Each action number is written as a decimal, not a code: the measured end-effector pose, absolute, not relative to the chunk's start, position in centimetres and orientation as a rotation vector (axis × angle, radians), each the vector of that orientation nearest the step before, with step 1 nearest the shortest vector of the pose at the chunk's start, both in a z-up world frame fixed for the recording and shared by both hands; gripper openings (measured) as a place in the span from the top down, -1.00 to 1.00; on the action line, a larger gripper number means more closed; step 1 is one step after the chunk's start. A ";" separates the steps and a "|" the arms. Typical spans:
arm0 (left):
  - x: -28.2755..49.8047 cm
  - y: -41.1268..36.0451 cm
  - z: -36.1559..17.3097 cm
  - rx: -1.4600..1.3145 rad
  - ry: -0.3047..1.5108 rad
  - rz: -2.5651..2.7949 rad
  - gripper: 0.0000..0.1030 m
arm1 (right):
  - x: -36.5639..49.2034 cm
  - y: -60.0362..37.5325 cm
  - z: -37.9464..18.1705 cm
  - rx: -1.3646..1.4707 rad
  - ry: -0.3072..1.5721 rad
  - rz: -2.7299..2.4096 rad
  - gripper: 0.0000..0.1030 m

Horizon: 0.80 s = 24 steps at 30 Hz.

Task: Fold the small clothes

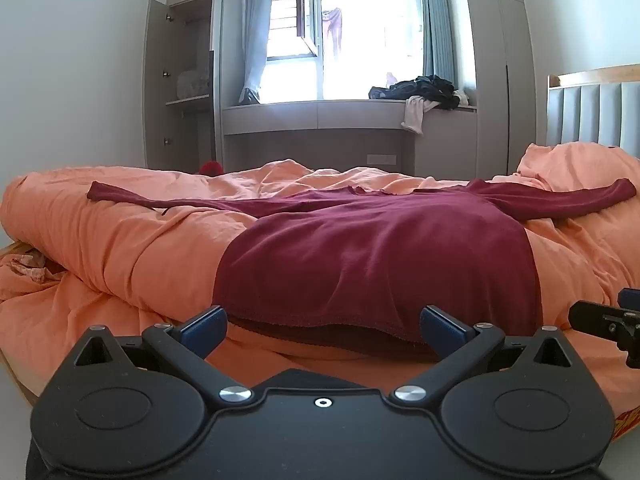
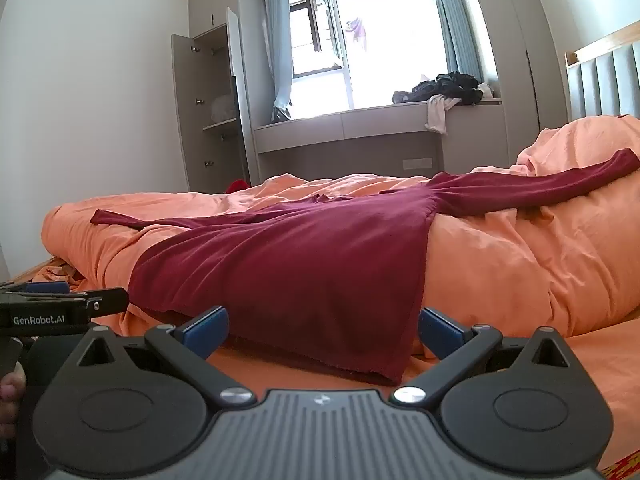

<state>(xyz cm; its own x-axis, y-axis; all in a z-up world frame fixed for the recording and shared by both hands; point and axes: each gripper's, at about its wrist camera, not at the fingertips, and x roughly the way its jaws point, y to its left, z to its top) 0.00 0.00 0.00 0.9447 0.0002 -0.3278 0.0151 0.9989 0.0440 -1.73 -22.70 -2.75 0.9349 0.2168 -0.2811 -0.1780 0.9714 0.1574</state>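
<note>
Both my wrist views sit low and close at the bed's [image 1: 120, 248] near edge, facing the window [image 2: 360, 44], sharing the spread maroon top [image 1: 380, 256].

Dark red long-sleeved top [image 2: 288, 264] spread flat on an orange duvet [image 2: 520, 264], both sleeves stretched out.

The right gripper [image 2: 322, 330] sits just short of the top's near hem, its blue-padded jaws wide apart with nothing between them. The left gripper [image 2: 68, 304] shows to the left of the hem. Far behind the top, a pile of dark clothes [image 2: 444, 88] lies on the window ledge [image 2: 360, 120], and an open wardrobe [image 2: 208, 112] stands to the left.
</note>
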 end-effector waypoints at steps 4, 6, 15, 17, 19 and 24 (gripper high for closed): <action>0.0 0.0 0.0 0.045 0.335 -0.007 -0.99 | -1.7 -22.7 -2.8 0.133 0.306 0.201 -0.99; 0.1 0.1 0.0 0.044 0.336 -0.007 -0.99 | -1.6 -22.7 -2.8 0.136 0.306 0.202 -0.99; 0.0 0.0 0.0 0.053 0.332 -0.006 -0.99 | -1.8 -22.9 -2.7 0.143 0.303 0.200 -0.99; 0.0 0.0 0.0 0.053 0.332 -0.005 -0.99 | -1.8 -22.9 -2.7 0.143 0.302 0.199 -0.99; 0.0 0.0 0.0 0.053 0.332 -0.005 -0.99 | -1.8 -22.8 -2.7 0.141 0.302 0.199 -0.99; 0.0 0.0 0.0 0.054 0.332 -0.005 -0.99 | -1.8 -22.8 -2.7 0.140 0.302 0.199 -0.99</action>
